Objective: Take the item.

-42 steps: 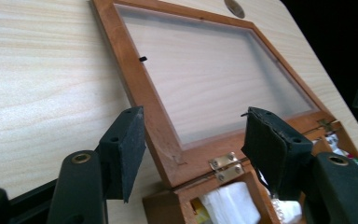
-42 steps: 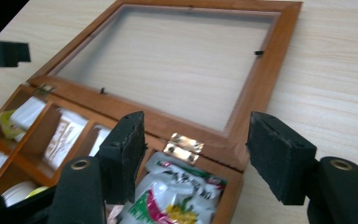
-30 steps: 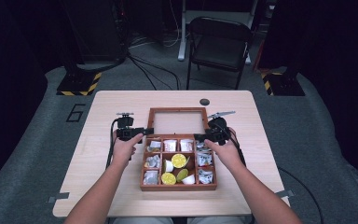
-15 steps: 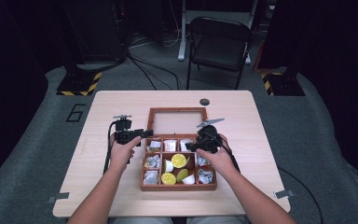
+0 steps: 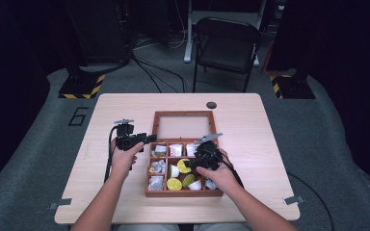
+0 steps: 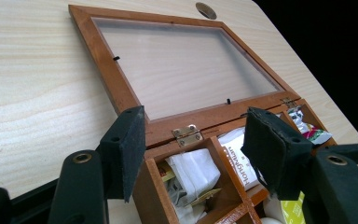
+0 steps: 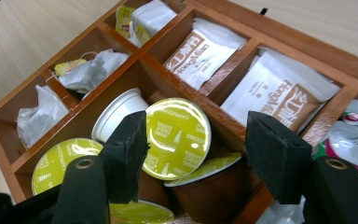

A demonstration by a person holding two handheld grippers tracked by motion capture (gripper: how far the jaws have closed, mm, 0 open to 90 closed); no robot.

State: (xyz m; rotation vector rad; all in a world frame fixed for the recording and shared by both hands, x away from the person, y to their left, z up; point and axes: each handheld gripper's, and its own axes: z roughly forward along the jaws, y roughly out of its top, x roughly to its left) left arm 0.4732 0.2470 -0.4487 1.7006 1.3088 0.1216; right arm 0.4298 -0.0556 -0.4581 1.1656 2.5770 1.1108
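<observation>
Capsules with yellow-green foil lids [image 7: 175,137] sit piled in the middle compartments of the wooden box [image 5: 183,192], whose glass lid [image 6: 182,70] lies flat open on the table [image 5: 260,125]. The right gripper [image 7: 196,140] hangs just above them, jaws apart and gripping nothing; its jaws cover part of the lower capsules. The left gripper [image 6: 191,140], also open and empty, stands at the box's far left corner. White sachets [image 7: 200,53] fill the back row, their print partly hidden by the dividers. Contents of the right-hand compartments are cut off.
</observation>
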